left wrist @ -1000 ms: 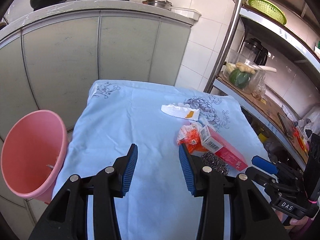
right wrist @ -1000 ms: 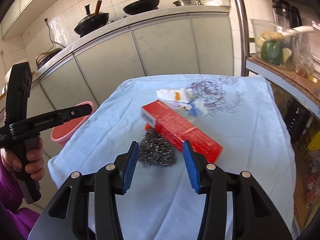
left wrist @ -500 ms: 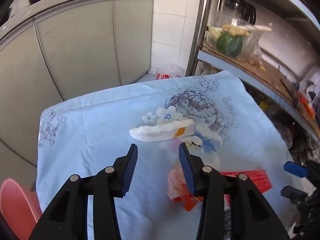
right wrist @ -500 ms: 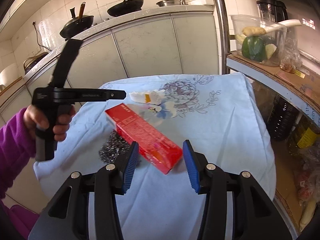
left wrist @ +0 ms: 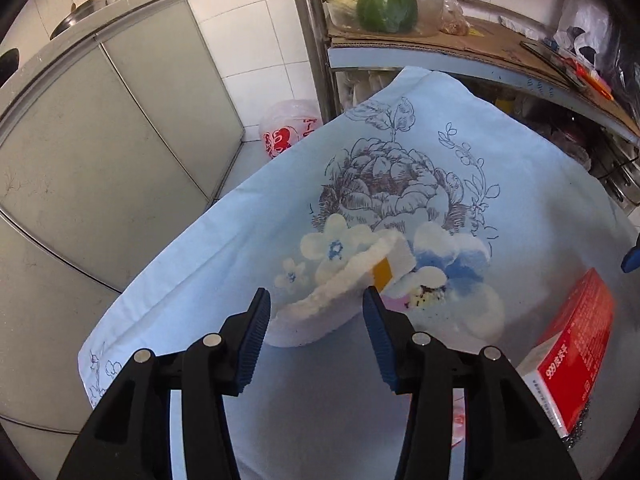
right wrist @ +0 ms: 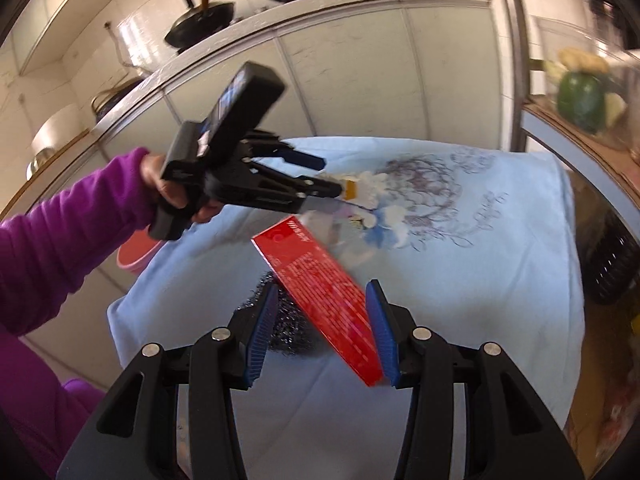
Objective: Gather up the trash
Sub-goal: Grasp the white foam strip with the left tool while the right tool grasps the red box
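Observation:
On the flowered blue tablecloth [left wrist: 520,152] lies a white foam scrap with an orange label [left wrist: 340,284]. My left gripper [left wrist: 316,296] points down at it. Its jaws are opening, with the scrap's near end between the pads but not pressed. From the right wrist view the left gripper [right wrist: 332,176] is held by a hand in a purple sleeve, just over the scrap [right wrist: 368,188]. A red box [right wrist: 316,276] rests partly on a steel wool ball [right wrist: 288,332]. My right gripper [right wrist: 322,292] is open, and the box's near end lies between its fingers without being squeezed.
A pink bin [right wrist: 136,256] stands beside the table's left edge. Grey cabinets [left wrist: 100,160] run along the far side. A metal shelf holds a clear tub of vegetables [left wrist: 386,8] to the right. A plastic bag [left wrist: 288,128] sits on the floor.
My left gripper swept across the table, rolled and dipped onto the white scrap, its jaws slightly wider. My right gripper crept forward so the red box now lies between its fingers.

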Available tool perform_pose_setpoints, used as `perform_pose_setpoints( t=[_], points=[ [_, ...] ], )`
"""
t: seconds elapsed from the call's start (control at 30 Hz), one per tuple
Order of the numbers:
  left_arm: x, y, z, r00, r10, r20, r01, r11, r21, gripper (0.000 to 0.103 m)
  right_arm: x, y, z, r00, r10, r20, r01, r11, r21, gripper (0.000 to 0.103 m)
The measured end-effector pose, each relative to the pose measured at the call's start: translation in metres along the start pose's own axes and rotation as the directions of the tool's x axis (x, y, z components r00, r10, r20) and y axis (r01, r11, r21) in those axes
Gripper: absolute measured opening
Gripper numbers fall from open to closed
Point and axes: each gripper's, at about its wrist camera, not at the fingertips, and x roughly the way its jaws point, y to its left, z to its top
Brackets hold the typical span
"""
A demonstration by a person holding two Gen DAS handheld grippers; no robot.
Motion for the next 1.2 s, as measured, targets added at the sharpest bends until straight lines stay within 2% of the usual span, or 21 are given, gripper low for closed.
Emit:
perform_pose_setpoints(
  t=[0.07, 0.13, 0.23, 0.27, 0.33, 0.47, 0.57, 0.7, 0.83, 0.9, 1.0, 1.13, 1.2],
  points=[
    [0.005, 0.000, -0.001, 1.000, -0.011, -0.014, 0.012, 1.000, 0.022, 0.048, 0.010, 0.004, 0.005, 0.999, 0.006, -0.035, -0.008, 0.999, -0.037, 0.047],
    [0.006, -0.002, -0.003, 1.000, -0.010, 0.003, 0.010, 0.998, 0.056, 0.048, 0.023, 0.004, 0.007, 0.997, 0.005, -0.080, -0.010, 0.998, -0.058, 0.047],
    [0.006, 0.003, -0.003, 0.999, -0.035, 0.009, 0.035, 0.999, 0.042, 0.048, 0.037, 0.000, 0.011, 0.992, 0.004, -0.125, -0.014, 0.997, -0.075, 0.047],
    [0.007, 0.003, -0.003, 0.999, -0.037, 0.010, 0.036, 0.998, 0.044, 0.048, 0.039, -0.002, 0.011, 0.991, 0.014, -0.132, -0.024, 0.997, -0.073, 0.050],
    [0.009, 0.003, -0.002, 0.999, -0.043, 0.011, 0.042, 0.998, 0.052, 0.049, 0.046, -0.005, 0.013, 0.984, 0.045, -0.173, -0.055, 0.997, -0.052, 0.052],
    [0.012, 0.005, 0.004, 0.998, -0.060, 0.006, 0.060, 0.996, 0.068, 0.049, 0.048, -0.002, 0.014, 0.981, 0.043, -0.189, -0.059, 0.995, -0.081, 0.053],
    [0.013, 0.005, 0.004, 0.997, -0.079, 0.004, 0.078, 0.994, 0.079, 0.049, 0.049, -0.003, 0.013, 0.978, 0.063, -0.199, -0.075, 0.996, -0.055, 0.053],
    [0.011, -0.001, 0.001, 0.996, -0.090, -0.009, 0.090, 0.989, 0.115, 0.053, 0.048, 0.002, 0.010, 0.965, 0.125, -0.229, -0.136, 0.990, -0.033, 0.053],
    [0.012, -0.004, 0.002, 0.996, -0.081, -0.031, 0.084, 0.988, 0.128, 0.051, 0.051, -0.001, 0.005, 0.967, 0.071, -0.244, -0.074, 0.997, -0.006, 0.052],
    [0.011, -0.002, 0.002, 0.997, -0.068, -0.035, 0.071, 0.992, 0.108, 0.040, 0.047, -0.011, 0.004, 0.972, 0.062, -0.225, -0.052, 0.997, 0.052, 0.048],
    [0.006, 0.003, -0.002, 0.996, -0.085, -0.034, 0.087, 0.995, 0.055, 0.035, 0.037, -0.026, -0.001, 0.979, 0.064, -0.195, -0.038, 0.990, 0.135, 0.047],
    [-0.008, 0.006, -0.018, 0.996, -0.087, -0.022, 0.087, 0.996, -0.021, 0.034, 0.024, -0.039, -0.013, 0.986, 0.009, -0.167, 0.029, 0.974, 0.225, 0.047],
    [-0.019, 0.010, -0.034, 0.997, -0.072, -0.013, 0.070, 0.994, -0.088, 0.034, 0.018, -0.042, -0.020, 0.987, -0.016, -0.161, 0.059, 0.962, 0.266, 0.047]
  ],
)
